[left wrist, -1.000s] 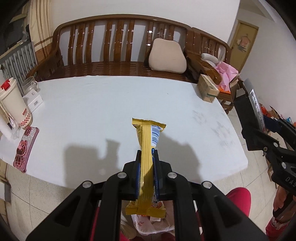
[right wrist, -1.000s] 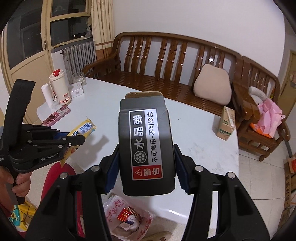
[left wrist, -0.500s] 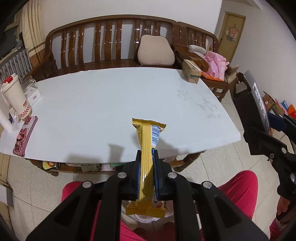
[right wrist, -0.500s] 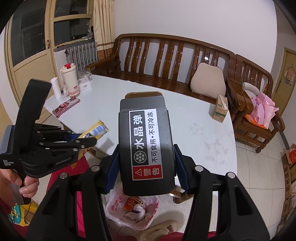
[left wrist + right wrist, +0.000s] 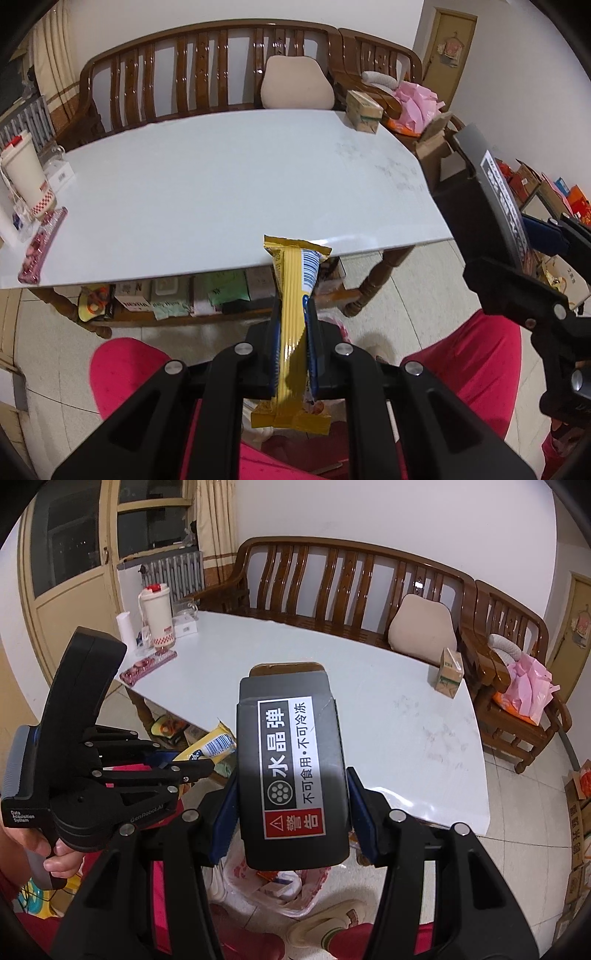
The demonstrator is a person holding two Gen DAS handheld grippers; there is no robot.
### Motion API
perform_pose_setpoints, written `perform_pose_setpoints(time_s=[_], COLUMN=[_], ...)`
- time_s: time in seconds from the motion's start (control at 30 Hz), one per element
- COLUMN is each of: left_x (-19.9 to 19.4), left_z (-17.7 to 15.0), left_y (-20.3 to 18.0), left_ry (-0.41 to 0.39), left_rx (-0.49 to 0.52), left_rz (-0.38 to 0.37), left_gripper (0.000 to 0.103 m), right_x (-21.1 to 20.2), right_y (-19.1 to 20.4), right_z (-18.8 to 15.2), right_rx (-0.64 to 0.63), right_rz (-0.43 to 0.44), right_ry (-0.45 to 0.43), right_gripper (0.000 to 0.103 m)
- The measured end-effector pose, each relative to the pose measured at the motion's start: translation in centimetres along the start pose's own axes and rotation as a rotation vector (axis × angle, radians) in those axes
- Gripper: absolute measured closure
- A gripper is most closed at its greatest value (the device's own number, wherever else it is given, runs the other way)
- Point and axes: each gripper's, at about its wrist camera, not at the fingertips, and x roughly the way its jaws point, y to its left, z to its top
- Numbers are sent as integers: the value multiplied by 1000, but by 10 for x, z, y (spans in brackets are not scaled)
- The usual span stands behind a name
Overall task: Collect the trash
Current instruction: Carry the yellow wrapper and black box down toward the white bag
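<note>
In right tongs: clamped grey box "水晶弹"; left tongs pinch yellow wrapper.

A carton sits on the table's far right corner; a bench stands behind.

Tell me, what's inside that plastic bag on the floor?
The plastic bag holds crumpled wrappers, red and white. The dark box in the right tongs covers its far side.
</note>
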Motion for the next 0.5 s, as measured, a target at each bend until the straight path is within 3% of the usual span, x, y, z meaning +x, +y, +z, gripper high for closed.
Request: perform_pose_setpoints(time_s=[0.5], left_x=[47], left_z=[-48], left_y=[2], left_ry=[135], left_rx=[-1], left_rz=[-48], left_gripper=[91], right_x=[43], right_y=[9], right_z=[-48], right_rx=[35], right_rz=[32], right_ry=[133], right_gripper=[50])
